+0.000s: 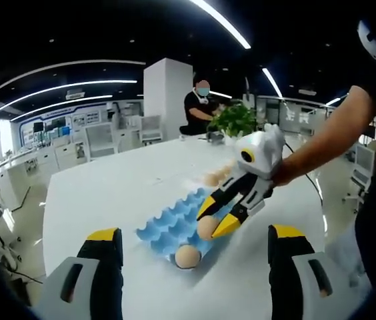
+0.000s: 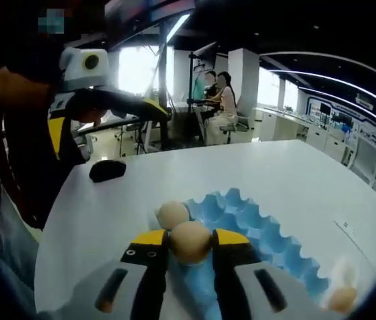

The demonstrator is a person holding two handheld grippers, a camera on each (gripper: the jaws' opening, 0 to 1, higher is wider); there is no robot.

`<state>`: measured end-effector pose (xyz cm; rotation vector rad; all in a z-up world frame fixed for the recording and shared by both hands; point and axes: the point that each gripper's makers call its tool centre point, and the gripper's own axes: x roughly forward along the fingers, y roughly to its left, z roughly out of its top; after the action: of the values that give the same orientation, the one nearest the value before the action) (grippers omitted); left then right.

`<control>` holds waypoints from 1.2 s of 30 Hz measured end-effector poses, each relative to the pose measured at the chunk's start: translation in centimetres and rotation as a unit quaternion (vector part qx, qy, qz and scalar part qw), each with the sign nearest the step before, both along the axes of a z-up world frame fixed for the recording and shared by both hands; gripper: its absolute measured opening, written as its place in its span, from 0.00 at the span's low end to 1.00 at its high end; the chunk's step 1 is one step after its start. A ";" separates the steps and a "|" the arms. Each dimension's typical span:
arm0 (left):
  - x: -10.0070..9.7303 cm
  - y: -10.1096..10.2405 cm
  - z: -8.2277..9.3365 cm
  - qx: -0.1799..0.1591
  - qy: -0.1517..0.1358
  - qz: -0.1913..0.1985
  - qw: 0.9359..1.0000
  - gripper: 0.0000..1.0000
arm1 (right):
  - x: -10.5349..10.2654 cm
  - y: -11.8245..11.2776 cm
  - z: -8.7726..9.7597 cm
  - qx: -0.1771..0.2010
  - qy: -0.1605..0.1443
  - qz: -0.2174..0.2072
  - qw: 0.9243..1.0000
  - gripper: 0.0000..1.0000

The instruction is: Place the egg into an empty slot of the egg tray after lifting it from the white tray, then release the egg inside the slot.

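A blue egg tray (image 1: 175,223) lies on the white table (image 1: 121,187); one egg (image 1: 187,257) sits in its near corner slot. My right gripper (image 1: 216,225) comes in from the right and is shut on a second egg (image 1: 207,227), held just over the tray. In the right gripper view that egg (image 2: 191,241) is pinched between my yellow-tipped jaws, above the blue tray (image 2: 268,233), with the seated egg (image 2: 173,215) just behind it. My left gripper (image 1: 195,241) stands open near the tray's front, holding nothing; it also shows raised at the left (image 2: 158,110).
More eggs (image 1: 216,176) lie on a white tray past the blue tray, seen also at the lower right (image 2: 343,298). A potted plant (image 1: 235,120) stands at the table's far end. A black object (image 2: 107,171) lies near the table edge. People sit at desks behind.
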<state>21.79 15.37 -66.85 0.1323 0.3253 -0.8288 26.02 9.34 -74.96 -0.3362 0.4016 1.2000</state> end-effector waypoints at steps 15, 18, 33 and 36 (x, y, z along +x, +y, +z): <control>0.0 0.7 0.0 0.004 0.000 0.009 1.000 0.92 | 0.0 0.6 -2.1 -0.022 0.000 0.014 1.000 0.27; 0.0 0.6 0.1 0.004 0.001 0.010 1.000 0.92 | 0.0 0.6 -2.4 -0.028 -0.004 0.016 0.999 0.27; -0.1 0.7 0.3 0.003 -0.002 0.013 1.000 0.92 | -0.3 0.5 -2.0 -0.023 -0.008 0.020 1.000 0.28; -0.2 0.7 0.4 0.003 -0.003 0.013 1.000 0.92 | -0.3 0.3 -1.6 -0.013 -0.008 0.017 1.000 0.30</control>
<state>21.62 16.12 -66.41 0.1356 0.3242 -0.8018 25.74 9.69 -76.53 -0.3758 0.3990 1.2249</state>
